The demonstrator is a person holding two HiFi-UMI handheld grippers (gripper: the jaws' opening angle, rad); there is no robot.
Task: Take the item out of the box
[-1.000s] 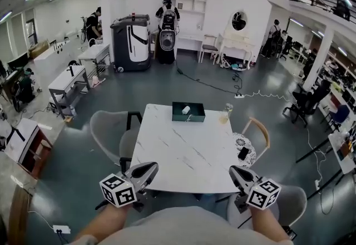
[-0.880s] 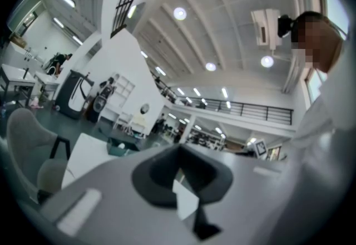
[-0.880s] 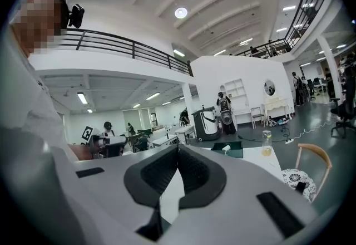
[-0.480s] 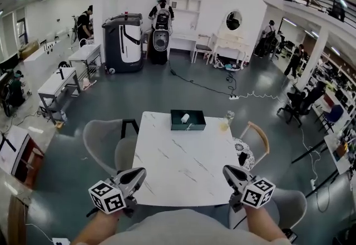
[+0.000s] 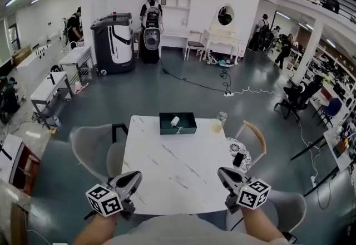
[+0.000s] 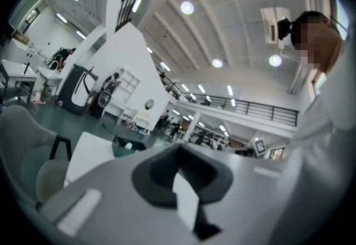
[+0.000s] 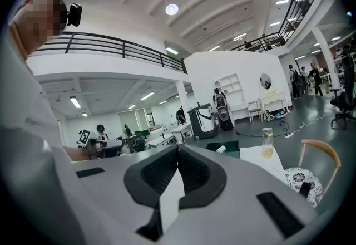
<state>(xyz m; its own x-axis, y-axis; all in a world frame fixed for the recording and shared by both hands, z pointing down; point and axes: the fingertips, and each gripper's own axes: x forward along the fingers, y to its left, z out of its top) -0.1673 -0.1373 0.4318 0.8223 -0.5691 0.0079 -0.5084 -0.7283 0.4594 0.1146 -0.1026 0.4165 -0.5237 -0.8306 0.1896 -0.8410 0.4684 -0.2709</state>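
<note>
A dark green open box point(image 5: 184, 126) stands at the far edge of the white marble table point(image 5: 175, 171), with a small white item point(image 5: 174, 121) inside it. My left gripper point(image 5: 135, 175) hovers at the table's near left corner, far from the box, shut and empty. My right gripper point(image 5: 222, 172) hovers at the near right corner, also shut with nothing in it. In the left gripper view the jaws point(image 6: 179, 146) meet, and the box point(image 6: 127, 145) shows far ahead. The right gripper point(image 7: 178, 147) view shows closed jaws, with the box point(image 7: 232, 153) and the item point(image 7: 221, 149) beyond.
A glass of yellowish drink point(image 5: 218, 122) stands to the right of the box. A grey chair point(image 5: 92, 146) is at the table's left. A wooden chair point(image 5: 253, 135) with a patterned cushion and a dark phone point(image 5: 238, 159) on it is at the right.
The whole view has shifted: table and box now sit further left in the picture. Both grippers have drifted left along the near edge, still shut and empty.
</note>
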